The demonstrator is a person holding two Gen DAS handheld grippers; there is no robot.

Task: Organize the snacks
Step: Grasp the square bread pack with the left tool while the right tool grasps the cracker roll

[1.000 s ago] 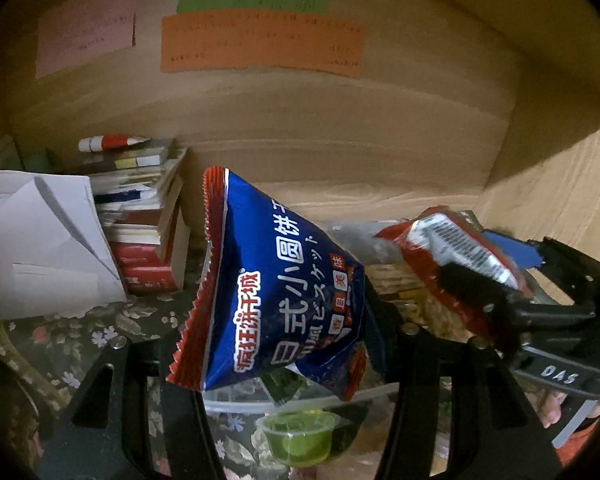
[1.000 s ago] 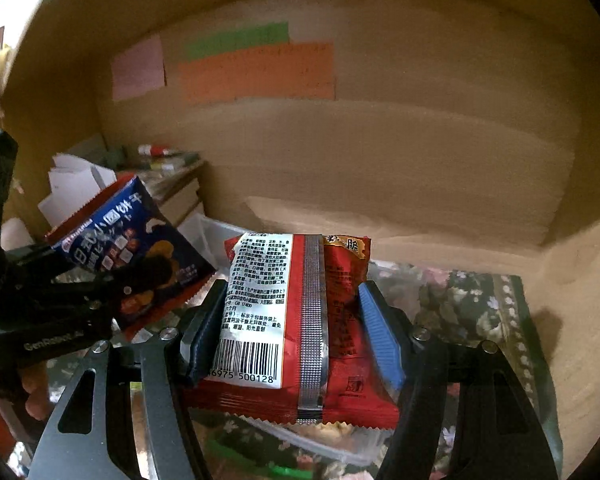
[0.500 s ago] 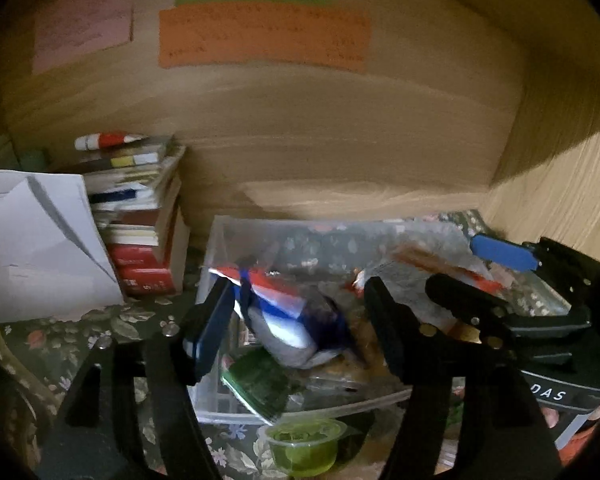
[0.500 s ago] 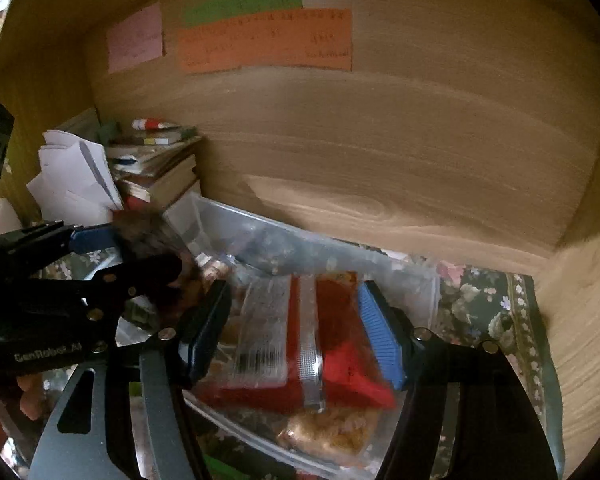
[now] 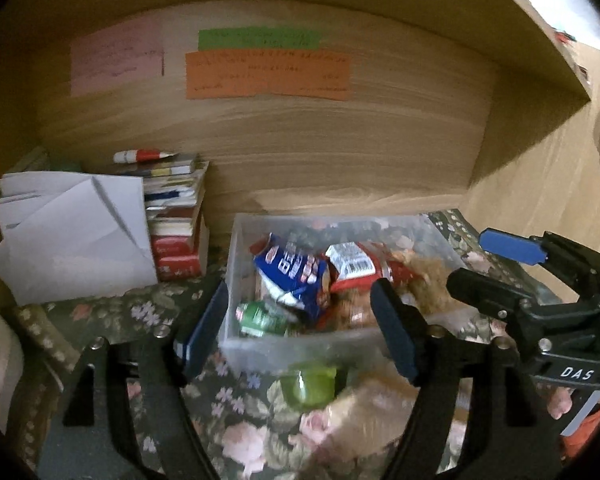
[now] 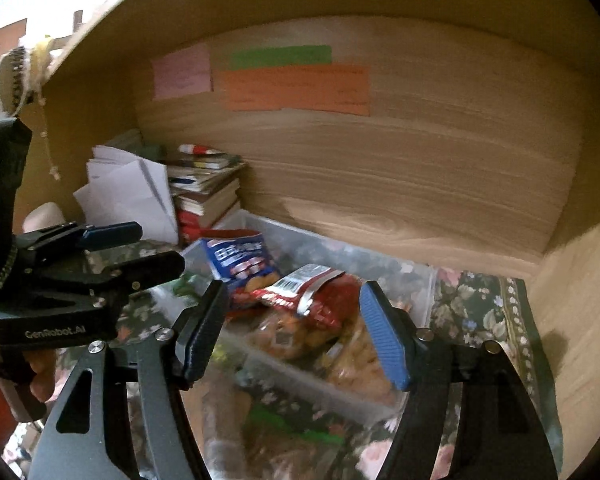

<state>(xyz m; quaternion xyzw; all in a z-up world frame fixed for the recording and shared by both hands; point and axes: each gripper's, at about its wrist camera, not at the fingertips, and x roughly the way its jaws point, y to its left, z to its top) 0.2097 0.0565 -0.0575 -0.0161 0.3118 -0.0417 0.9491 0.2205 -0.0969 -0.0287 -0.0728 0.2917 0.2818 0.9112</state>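
A clear plastic bin (image 5: 300,350) (image 6: 430,280) sits on the floral cloth inside a wooden cubby. In it lie a blue biscuit packet (image 5: 294,270) (image 6: 240,258), a red snack packet (image 5: 360,266) (image 6: 320,296), a green packet (image 5: 260,316) and other snacks. My left gripper (image 5: 300,334) is open and empty, pulled back in front of the bin. My right gripper (image 6: 292,332) is open and empty, just before the bin. The right gripper also shows in the left wrist view (image 5: 496,268), and the left gripper in the right wrist view (image 6: 134,248).
A green jelly cup (image 5: 310,386) and a pale snack bag (image 5: 376,416) lie on the cloth (image 5: 148,312) in front of the bin. A stack of books (image 5: 176,220) and folded white papers (image 5: 76,240) stand at the left. Wooden walls close in behind and at the right.
Both grippers opened and dropped their packets into the bin: the blue one from the left, the red one from the right. Both grippers then drew back from the bin.
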